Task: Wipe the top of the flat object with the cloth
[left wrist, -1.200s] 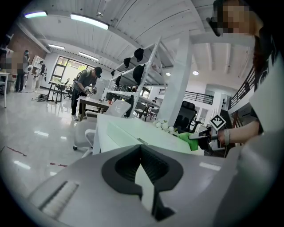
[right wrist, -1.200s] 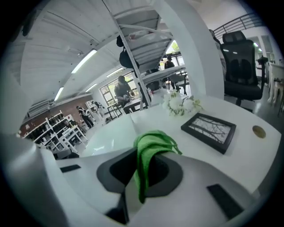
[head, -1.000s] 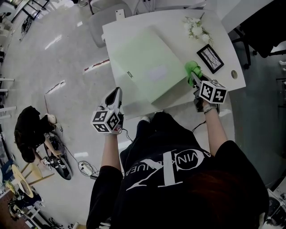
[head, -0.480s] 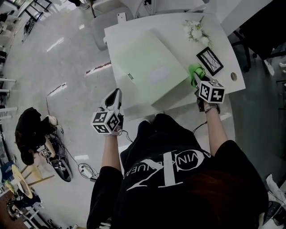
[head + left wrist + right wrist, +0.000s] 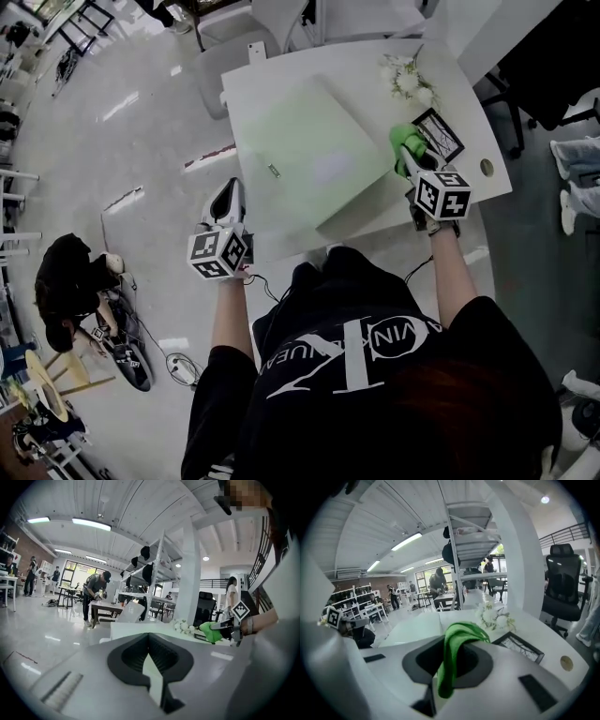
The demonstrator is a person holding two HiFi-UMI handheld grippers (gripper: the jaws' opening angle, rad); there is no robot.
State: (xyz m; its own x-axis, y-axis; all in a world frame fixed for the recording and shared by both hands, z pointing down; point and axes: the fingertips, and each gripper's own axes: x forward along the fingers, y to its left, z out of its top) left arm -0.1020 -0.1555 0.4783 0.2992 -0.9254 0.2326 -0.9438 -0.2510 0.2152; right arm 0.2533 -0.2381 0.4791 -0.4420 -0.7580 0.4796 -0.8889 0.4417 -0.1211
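Note:
A large pale green flat object (image 5: 300, 155) lies on the white table (image 5: 375, 220); it also shows as the flat object (image 5: 417, 627) in the right gripper view. My right gripper (image 5: 406, 157) hangs just past its right corner, shut on a bright green cloth (image 5: 408, 141). That cloth (image 5: 457, 653) bulges out between the jaws of the right gripper (image 5: 450, 644). My left gripper (image 5: 228, 194) hovers off the table's front left edge over the floor. The left gripper (image 5: 148, 637) has its jaws shut with nothing between them. The cloth (image 5: 211, 631) is visible from there too.
A black picture frame (image 5: 439, 134) and white flowers (image 5: 405, 77) sit on the table right of and behind the cloth. A round grommet (image 5: 486, 168) is near the right edge. Chairs (image 5: 220, 56) stand behind the table. A person (image 5: 66, 281) crouches on the floor at the left.
The right gripper with the cloth has drifted slightly off the flat object's right edge toward the frame. The left gripper has shifted a little up and left beside the table.

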